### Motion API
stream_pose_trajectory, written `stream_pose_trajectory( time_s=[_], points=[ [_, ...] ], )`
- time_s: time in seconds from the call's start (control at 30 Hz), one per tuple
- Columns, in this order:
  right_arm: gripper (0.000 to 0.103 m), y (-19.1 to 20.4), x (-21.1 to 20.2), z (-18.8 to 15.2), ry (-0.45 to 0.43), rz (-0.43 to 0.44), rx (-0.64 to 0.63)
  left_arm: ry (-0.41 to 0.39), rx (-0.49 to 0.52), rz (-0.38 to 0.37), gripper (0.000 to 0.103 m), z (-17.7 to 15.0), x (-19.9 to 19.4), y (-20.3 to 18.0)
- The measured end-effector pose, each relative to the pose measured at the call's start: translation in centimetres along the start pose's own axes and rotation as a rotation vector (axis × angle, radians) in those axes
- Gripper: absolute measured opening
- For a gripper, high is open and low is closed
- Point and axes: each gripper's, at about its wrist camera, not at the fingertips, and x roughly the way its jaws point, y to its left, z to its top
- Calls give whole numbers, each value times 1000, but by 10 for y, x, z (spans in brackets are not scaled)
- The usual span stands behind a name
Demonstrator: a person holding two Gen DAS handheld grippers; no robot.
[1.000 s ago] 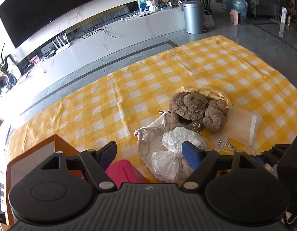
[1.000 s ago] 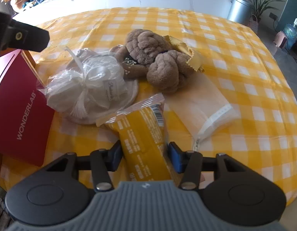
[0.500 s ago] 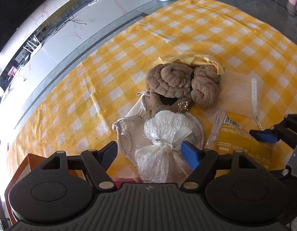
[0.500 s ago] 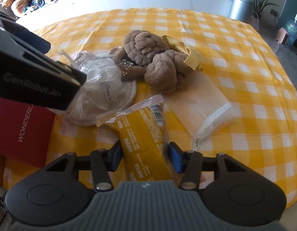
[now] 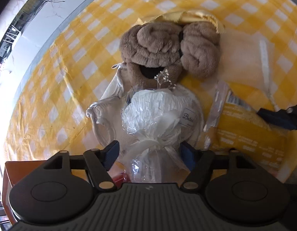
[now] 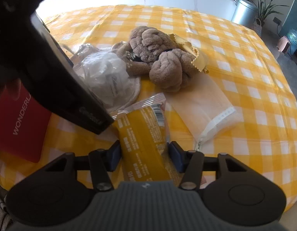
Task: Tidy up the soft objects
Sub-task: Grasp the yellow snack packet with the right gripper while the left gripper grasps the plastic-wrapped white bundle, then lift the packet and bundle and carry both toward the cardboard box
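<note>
Now, left wrist: left gripper (image 5: 149,151) jaws spread, straddling tied neck of white cellophane bundle (image 5: 154,119), no squeeze visible; brown plush (image 5: 167,48) beyond jaws on checked cloth (image 5: 58,61) | right wrist: right gripper (image 6: 145,155) jaws spread either side of yellow snack packet (image 6: 143,140); pale mesh pouch (image 6: 202,104) ahead-right, red box (image 6: 19,125) left of jaws.

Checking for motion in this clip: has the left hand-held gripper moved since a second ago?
Yes. The left hand-held gripper has come forward and down over the checked tablecloth; its open fingers now straddle the clear-wrapped white bundle.
</note>
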Motion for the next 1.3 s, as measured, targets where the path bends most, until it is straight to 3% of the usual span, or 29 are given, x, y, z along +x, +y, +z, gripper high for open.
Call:
stream_pose_trajectory(
  time_s=[0.17, 0.33, 0.5, 0.63, 0.77, 0.9, 1.03, 1.3],
  points=[
    [53, 1, 0, 0, -6, 6, -5, -36, -61, -25, 57, -9, -2, 8],
    [51, 8, 1, 0, -18, -5, -46, -83, -39, -30, 56, -14, -22, 11],
    [49, -1, -4, -3, -29, 26, 9, -156, -131, -131, 56, -31, -56, 30],
    [48, -6, -7, -3, -44, 45, 38, -219, -163, -156, 56, -60, -84, 40],
    [46, -9, -13, -4, -56, 75, 58, -293, -256, -249, 56, -87, -111, 60],
    [45, -14, -17, -4, -70, 95, 94, -360, -344, -286, 56, -105, -127, 78],
    [44, -18, -18, -3, -69, 91, 126, -364, -406, -317, 55, -113, -126, 94],
    [44, -26, -18, -2, -73, 133, 181, -371, -430, -364, 55, -131, -127, 101]
  ],
)
